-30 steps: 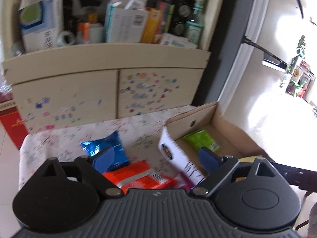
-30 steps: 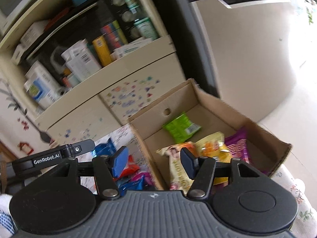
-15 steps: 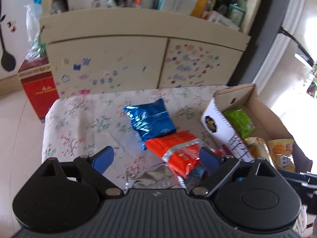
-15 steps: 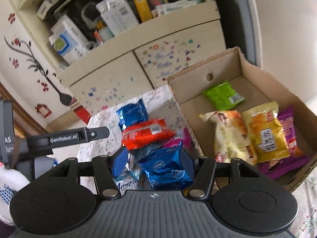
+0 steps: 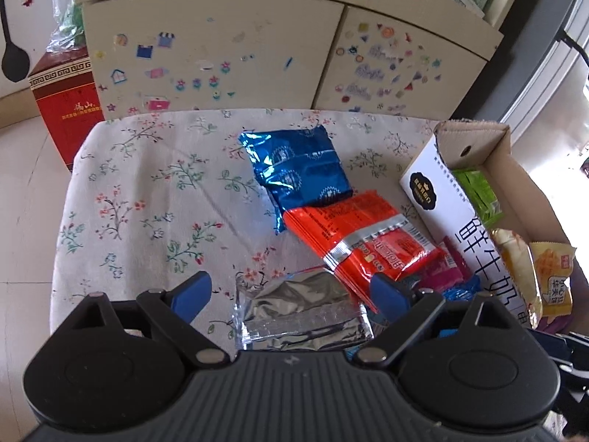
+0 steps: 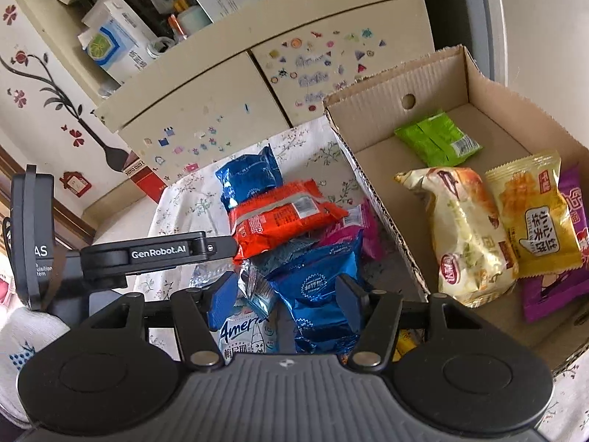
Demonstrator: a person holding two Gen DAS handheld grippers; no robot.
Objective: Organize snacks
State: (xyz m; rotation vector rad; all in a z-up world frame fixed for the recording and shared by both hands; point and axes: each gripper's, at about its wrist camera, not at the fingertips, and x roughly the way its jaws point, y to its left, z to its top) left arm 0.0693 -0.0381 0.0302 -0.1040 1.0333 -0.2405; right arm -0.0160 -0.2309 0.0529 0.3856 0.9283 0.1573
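Observation:
Loose snack packets lie on the floral cloth: a blue foil pack (image 5: 300,169), an orange-red pack (image 5: 359,241) and a silver pack (image 5: 300,311). My left gripper (image 5: 291,294) is open and empty, its jaws on either side of the silver pack, just above it. My right gripper (image 6: 285,294) is open and empty above a second blue foil pack (image 6: 318,287). The cardboard box (image 6: 390,99) on the right holds a green pack (image 6: 438,141), a cream pack (image 6: 467,235), a yellow pack (image 6: 533,217) and a purple pack (image 6: 552,291).
A cabinet with stickered doors (image 5: 221,59) stands behind the table, its shelf crowded with boxes (image 6: 121,40). A red carton (image 5: 66,95) sits on the floor at the left. The left gripper's body (image 6: 147,254) reaches in beside the pile in the right wrist view.
Both grippers have tilted down and come lower over the snack pile. The left one has swung left from the box to over the silver pack; the right one now hovers over the blue pack.

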